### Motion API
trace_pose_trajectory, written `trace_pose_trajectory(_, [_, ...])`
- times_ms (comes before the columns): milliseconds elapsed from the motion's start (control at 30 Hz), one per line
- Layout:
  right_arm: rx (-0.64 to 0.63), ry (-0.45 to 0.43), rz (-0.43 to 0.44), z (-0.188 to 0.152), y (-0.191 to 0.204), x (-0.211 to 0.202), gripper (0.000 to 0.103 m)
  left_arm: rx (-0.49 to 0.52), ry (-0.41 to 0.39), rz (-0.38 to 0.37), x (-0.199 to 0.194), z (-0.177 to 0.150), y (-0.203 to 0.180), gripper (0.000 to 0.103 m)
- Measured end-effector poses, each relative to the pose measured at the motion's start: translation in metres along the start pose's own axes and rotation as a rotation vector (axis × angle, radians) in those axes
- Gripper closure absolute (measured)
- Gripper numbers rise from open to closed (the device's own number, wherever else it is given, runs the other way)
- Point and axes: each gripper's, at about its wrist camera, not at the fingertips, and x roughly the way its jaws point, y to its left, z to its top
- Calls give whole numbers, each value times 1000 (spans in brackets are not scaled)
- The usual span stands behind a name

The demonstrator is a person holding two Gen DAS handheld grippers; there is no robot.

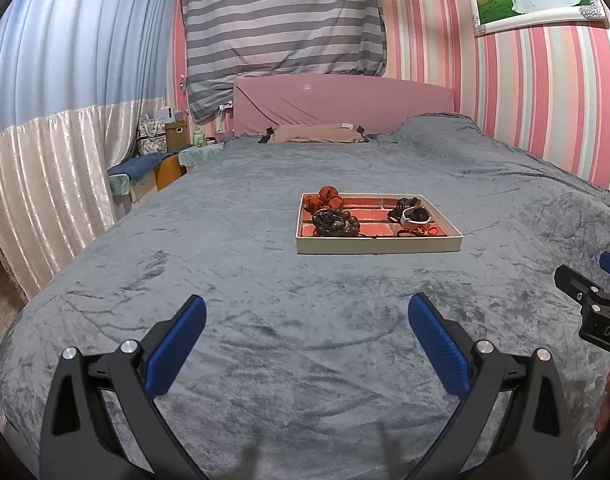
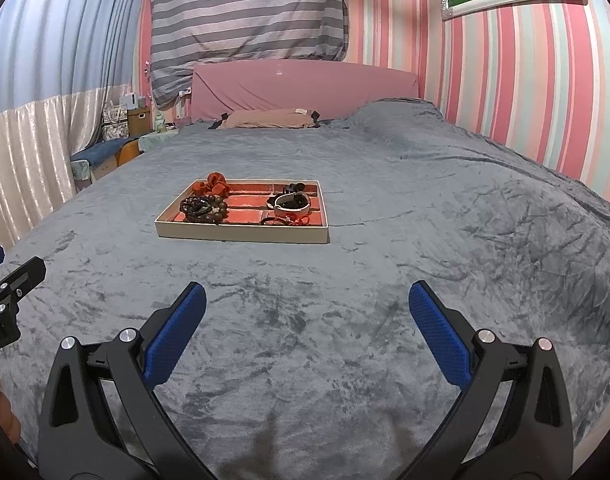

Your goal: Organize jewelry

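Note:
A shallow cream tray with red compartments lies in the middle of the grey bed. It holds a red scrunchie, a pile of dark beaded bracelets, a white bangle, black items behind the bangle and a red cord piece at the front. My left gripper is open over bare blanket, well short of the tray. My right gripper is open too, nearer than the tray and to its right. Both hold nothing.
The grey plush blanket covers the bed. A pink headboard and a pillow are at the far end. Curtains and cluttered low furniture stand left. A striped wall runs right.

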Motion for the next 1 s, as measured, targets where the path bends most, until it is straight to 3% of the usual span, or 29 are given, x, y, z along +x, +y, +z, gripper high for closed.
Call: trace_pose_trajectory(1000, [13, 6, -7, 0, -6, 2, 4, 8, -4, 6, 2, -2, 1, 4])
